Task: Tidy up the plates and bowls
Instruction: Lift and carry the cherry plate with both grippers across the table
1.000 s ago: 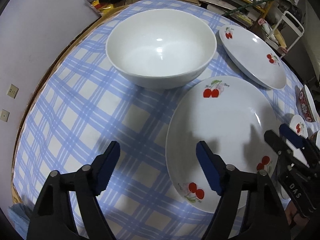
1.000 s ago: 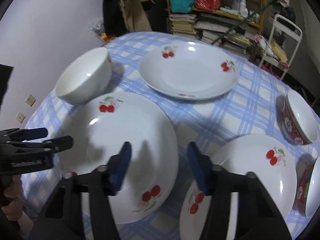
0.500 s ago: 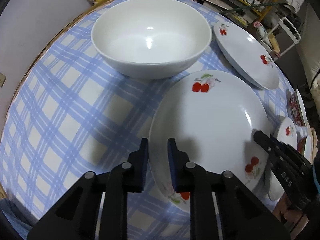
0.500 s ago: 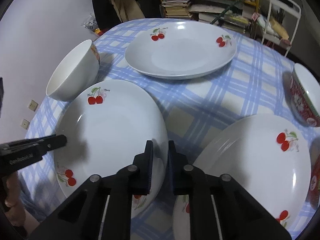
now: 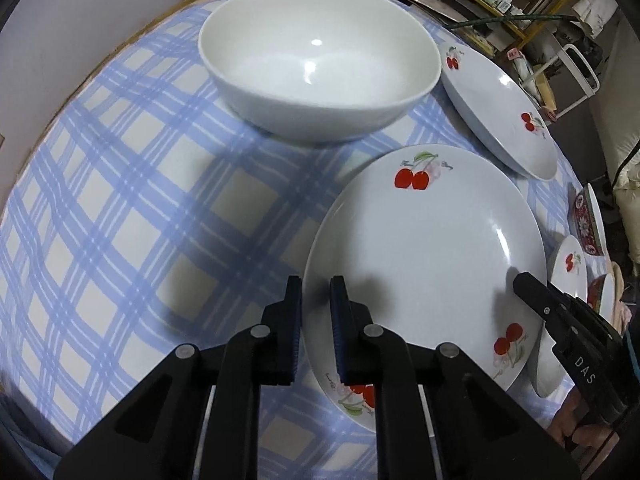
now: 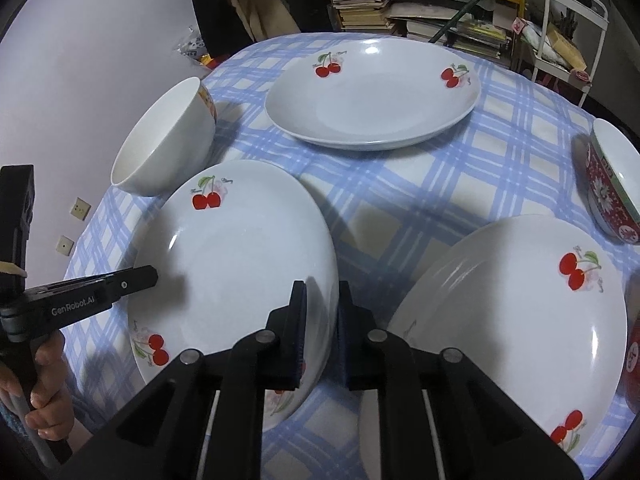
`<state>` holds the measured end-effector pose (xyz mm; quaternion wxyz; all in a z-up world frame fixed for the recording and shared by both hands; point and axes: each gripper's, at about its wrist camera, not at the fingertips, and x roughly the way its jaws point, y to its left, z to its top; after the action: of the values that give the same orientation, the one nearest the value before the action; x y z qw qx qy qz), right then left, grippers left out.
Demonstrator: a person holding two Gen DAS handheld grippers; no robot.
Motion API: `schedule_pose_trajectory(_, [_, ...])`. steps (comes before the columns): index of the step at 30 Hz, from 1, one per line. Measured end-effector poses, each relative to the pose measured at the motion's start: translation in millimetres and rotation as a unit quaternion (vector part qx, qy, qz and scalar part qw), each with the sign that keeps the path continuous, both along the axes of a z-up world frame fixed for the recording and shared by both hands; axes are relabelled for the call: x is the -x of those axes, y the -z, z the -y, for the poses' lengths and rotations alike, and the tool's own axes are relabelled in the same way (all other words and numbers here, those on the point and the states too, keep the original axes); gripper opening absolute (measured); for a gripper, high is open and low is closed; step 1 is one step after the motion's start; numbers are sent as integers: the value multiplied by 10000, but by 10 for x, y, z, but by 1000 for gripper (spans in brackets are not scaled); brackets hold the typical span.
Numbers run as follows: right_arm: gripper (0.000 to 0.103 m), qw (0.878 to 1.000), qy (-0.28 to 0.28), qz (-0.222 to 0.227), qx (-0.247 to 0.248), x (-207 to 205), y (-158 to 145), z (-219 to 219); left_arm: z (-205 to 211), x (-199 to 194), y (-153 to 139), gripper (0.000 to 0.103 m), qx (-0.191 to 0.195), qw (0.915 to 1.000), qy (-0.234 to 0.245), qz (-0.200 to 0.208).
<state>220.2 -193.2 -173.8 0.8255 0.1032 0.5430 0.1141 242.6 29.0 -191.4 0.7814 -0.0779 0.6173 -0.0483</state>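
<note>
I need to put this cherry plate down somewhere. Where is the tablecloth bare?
Bare cloth lies left of the held cherry plate, before the white bowl, and centrally between the three plates. The right edge, by the red bowl, is crowded.

Both tools closed onto the plate rim.

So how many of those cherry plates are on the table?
3, maybe more hidden: near plate gripped at opposite rims by both grippers, far plate beyond it, and right plate, which seems to top a stack.
</note>
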Motion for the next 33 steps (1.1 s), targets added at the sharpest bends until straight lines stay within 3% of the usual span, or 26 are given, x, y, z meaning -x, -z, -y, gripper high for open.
schedule_pose_trajectory(6, [15, 9995, -234, 27, 212, 177, -134, -85, -38, 174, -15, 14, 71, 9998, 50, -167])
schedule_pose_trajectory(13, [15, 9995, -103, -116, 283, 426, -166, -11, 92, 375, -121, 14, -85, 9991, 415, -56])
schedule_pose_trajectory(23, [15, 9989, -164, -268, 346, 721, -190, 29, 130, 539, -31, 15, -90, 9974, 594, -387])
schedule_pose_trajectory(29, [15, 9961, -101, -555, 675, 826, -73, -21, 258, 716, -17, 16, -473, 9939, 903, -419])
schedule_pose_trajectory(33, [16, 9941, 72, -816, 716, 913, 46, 34, 316, 757, 11, 16, -457, 9928, 1003, -468])
